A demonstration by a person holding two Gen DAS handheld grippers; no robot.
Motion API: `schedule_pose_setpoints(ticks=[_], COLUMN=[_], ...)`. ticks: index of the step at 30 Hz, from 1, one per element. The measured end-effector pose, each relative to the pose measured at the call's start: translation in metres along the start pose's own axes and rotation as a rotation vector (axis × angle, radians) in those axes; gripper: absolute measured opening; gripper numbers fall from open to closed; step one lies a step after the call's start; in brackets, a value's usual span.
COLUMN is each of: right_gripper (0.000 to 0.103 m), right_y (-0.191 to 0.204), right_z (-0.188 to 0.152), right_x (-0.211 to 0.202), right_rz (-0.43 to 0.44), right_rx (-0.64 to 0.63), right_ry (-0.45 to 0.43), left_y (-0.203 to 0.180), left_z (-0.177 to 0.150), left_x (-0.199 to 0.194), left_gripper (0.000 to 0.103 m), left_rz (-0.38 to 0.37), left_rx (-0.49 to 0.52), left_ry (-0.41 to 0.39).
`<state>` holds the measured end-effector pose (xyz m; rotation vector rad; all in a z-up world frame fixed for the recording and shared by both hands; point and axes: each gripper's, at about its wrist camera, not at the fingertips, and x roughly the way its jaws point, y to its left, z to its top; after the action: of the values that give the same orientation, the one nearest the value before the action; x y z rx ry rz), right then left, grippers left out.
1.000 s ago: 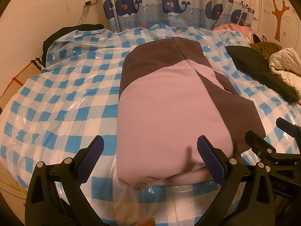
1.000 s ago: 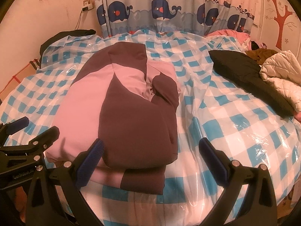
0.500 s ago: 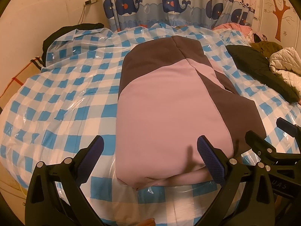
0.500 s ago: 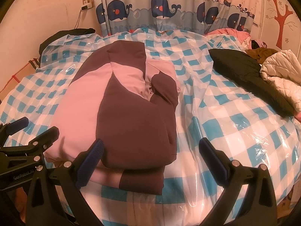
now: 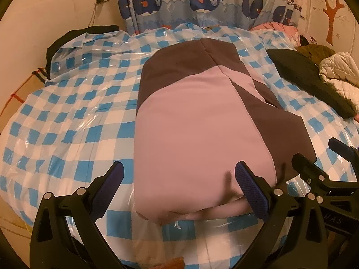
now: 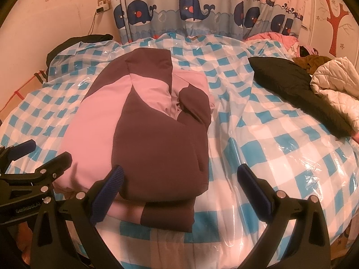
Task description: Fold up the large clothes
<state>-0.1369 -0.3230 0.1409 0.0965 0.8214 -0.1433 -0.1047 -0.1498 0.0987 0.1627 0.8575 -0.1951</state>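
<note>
A pink and dark brown garment lies folded into a long bundle on the blue-and-white checked bed cover. In the right wrist view the same garment shows its brown sleeve laid over the pink body. My left gripper stands open just short of the bundle's near end, holding nothing. My right gripper is open too, its left finger near the brown near edge, gripping nothing. Each gripper shows at the edge of the other's view: the right gripper and the left gripper.
A black garment and a white quilted jacket lie at the bed's right side, with pink cloth behind. Dark cloth sits at the back left. Whale-print curtains hang behind the bed.
Both views have shifted very slightly; the garment stays folded where it was. Both grippers remain open.
</note>
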Motion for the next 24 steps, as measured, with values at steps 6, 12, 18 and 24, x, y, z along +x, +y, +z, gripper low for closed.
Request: schedule_pose_setpoints(ticks=[6, 12, 18, 24], right_gripper=[0.097, 0.097, 0.097, 0.097], right_y=[-0.005, -0.009, -0.008, -0.009], right_z=[-0.002, -0.002, -0.003, -0.004], right_x=[0.001, 0.000, -0.001, -0.001], right_rz=[0.004, 0.009, 0.010, 0.012], right_rx=[0.007, 0.012, 0.010, 0.009], right_ry=[-0.002, -0.004, -0.002, 0.002], left_y=[-0.005, -0.004, -0.007, -0.012], left_z=[-0.002, -0.002, -0.003, -0.004], left_x=[0.000, 0.000, -0.001, -0.001], left_gripper=[0.095, 0.095, 0.095, 0.095], left_rz=[0.003, 0.009, 0.011, 0.043], left_rx=[0.004, 0.008, 0.002, 0.013], left_ry=[0.009, 0.009, 0.010, 0.011])
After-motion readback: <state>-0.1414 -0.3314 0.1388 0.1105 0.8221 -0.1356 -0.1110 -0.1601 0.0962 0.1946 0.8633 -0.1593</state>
